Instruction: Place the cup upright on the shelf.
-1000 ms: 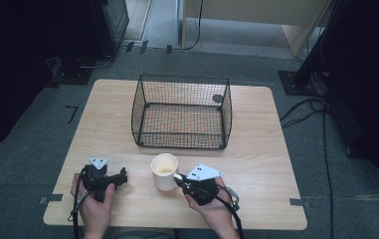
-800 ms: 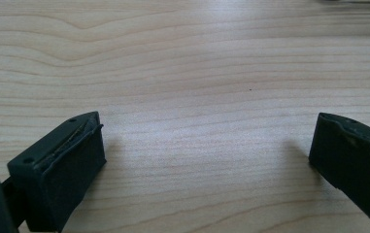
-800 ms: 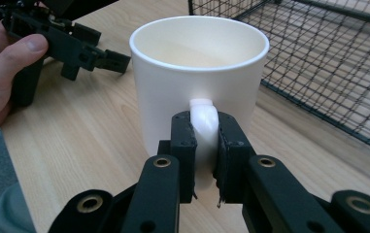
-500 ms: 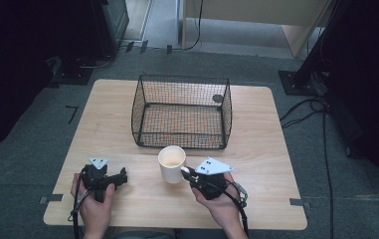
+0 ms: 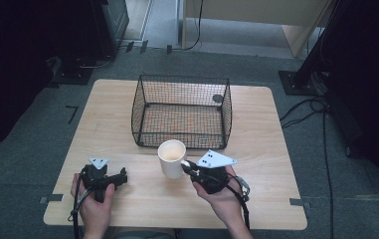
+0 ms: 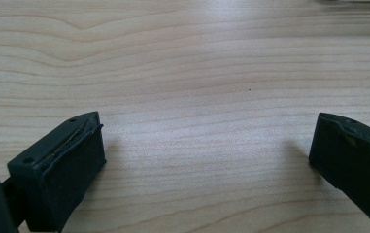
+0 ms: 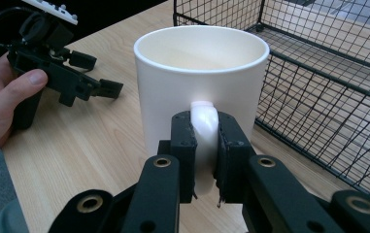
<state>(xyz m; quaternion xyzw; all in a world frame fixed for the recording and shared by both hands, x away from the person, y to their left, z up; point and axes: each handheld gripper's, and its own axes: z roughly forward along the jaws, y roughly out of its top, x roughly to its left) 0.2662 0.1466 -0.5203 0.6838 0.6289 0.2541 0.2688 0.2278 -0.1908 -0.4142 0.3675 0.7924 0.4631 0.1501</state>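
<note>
Gripping mug (image 7: 199, 82) handle, right tool (image 7: 204, 145) level; left tool (image 5: 108, 180) on table (image 5: 127, 124).

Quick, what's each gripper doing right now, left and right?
Left gripper: open, holding nothing, over the table.
Right gripper: shut on the handle of the white mug.

We read the mug (image 7: 199, 82) as glazed ceramic: white, smooth, a glossy highlight on its handle (image 7: 204, 131). Table (image 5: 127, 199) is pale wood or wood laminate, clear grain, smooth with a low satin sheen. Basket (image 5: 182, 110) by the table's far edge is thin wire mesh, dark coated, matt. Right gripper (image 7: 204, 160) looks like matt black plastic with brass-coloured inserts at its pivots; left gripper (image 6: 207, 160) has matt black, slightly rough pads (image 6: 73, 170). Their top plates (image 5: 216, 159) look flat light grey, matt. Floor (image 5: 23, 164) looks like grey carpet, rough.
</note>
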